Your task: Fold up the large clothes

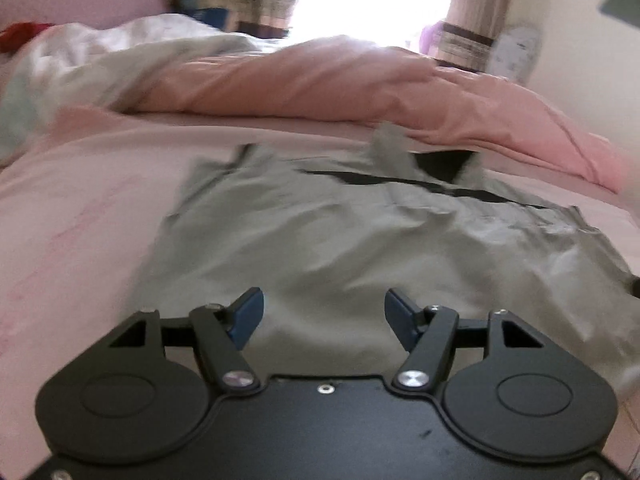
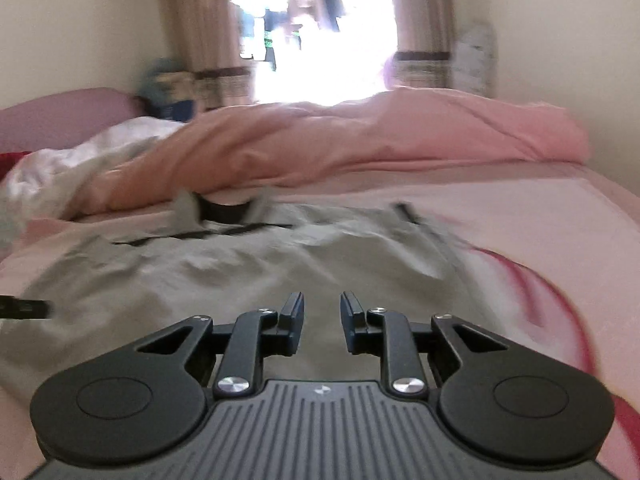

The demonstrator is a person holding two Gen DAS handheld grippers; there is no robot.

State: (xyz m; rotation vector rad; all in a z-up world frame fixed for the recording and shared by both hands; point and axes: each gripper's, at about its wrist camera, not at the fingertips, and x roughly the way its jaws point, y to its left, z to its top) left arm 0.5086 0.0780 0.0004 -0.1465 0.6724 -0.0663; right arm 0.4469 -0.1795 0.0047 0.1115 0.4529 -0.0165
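A large grey-green shirt (image 1: pixel 320 240) lies spread flat on the pink bed sheet (image 1: pixel 88 216), front up, its surface lightly wrinkled. Its collar (image 2: pixel 224 208), with a dark inner lining, points toward the bunched pink duvet (image 2: pixel 360 140). A thin dark stripe crosses the chest just below the collar

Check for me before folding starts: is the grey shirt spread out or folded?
Spread out: the grey shirt lies flat, wrinkled, on the pink bed.
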